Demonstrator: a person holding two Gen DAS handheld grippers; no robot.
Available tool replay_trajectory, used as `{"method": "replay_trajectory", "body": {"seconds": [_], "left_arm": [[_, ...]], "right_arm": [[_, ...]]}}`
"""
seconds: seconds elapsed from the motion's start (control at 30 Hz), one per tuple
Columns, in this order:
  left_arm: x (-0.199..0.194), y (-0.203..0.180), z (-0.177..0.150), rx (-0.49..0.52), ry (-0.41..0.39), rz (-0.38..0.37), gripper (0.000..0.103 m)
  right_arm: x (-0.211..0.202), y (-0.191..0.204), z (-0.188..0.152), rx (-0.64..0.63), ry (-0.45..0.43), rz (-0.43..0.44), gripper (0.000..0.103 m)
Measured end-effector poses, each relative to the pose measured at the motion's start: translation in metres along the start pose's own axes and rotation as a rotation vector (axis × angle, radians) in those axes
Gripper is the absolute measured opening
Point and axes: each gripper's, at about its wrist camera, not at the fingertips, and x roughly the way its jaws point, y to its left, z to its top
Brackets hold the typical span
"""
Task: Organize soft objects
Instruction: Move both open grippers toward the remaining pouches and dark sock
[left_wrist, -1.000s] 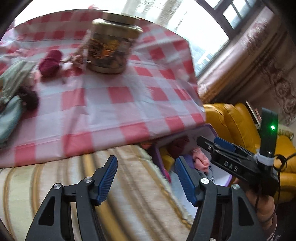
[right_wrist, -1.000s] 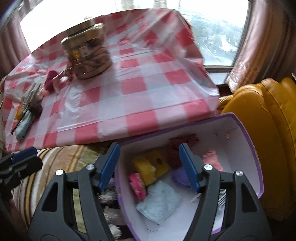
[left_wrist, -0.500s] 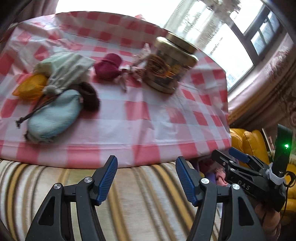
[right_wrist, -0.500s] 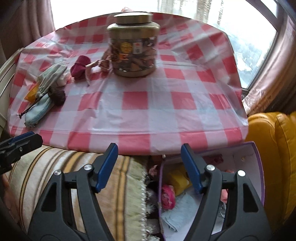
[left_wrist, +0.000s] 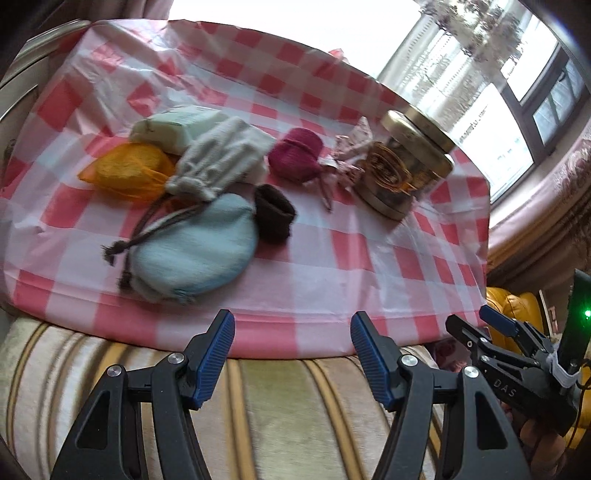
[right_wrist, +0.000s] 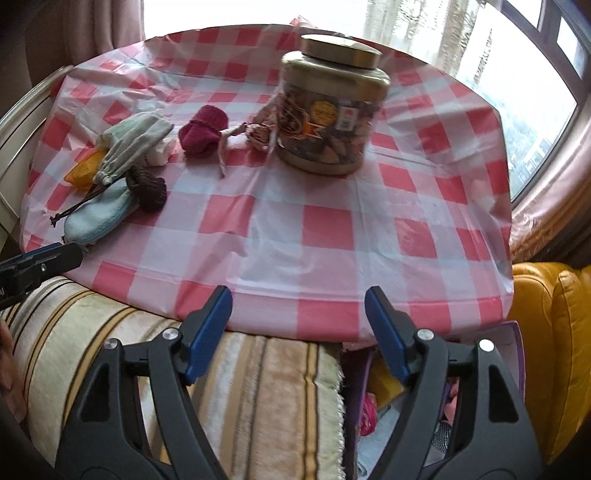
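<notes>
Both wrist views face down at checkered table (left_wrist: 314, 258), near.

Beyond the fingertips, a table (right_wrist: 332, 236) is draped in red-and-white check — bright windows (right_wrist: 424, 33) behind; a yellow armchair (right_wrist: 554, 332) is seen rightward.

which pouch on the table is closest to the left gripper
The light blue pouch, with dark drawstrings, lies nearest the table's front edge, just ahead of the left gripper; the other pouches sit farther back.

home living room, checked tablecloth (right_wrist: 317, 229), yellow armchair (right_wrist: 554, 332), curtained window (left_wrist: 517, 122)
</notes>
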Motion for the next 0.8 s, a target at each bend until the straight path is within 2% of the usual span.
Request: {"method": "replay_trajectory", "body": {"seconds": [0.37,0.6,0.8], "left_arm": [[0.002,0.036,0.015,-0.048,-0.011,0.04,0.066],[0.009,0.055,0.029,-0.061,-0.009,0.071,0.066],[0.024,0.064,0.04,-0.06,0.024,0.115,0.073]], "right_arm": [[0.016,0.028,0.018,-0.038,0.014,0.04,0.078],[0.033,0.045,0.035,-0.047,0.023,0.099,0.08],[0.05,0.064,0.057,-0.042,0.027,0.178,0.08]]}}
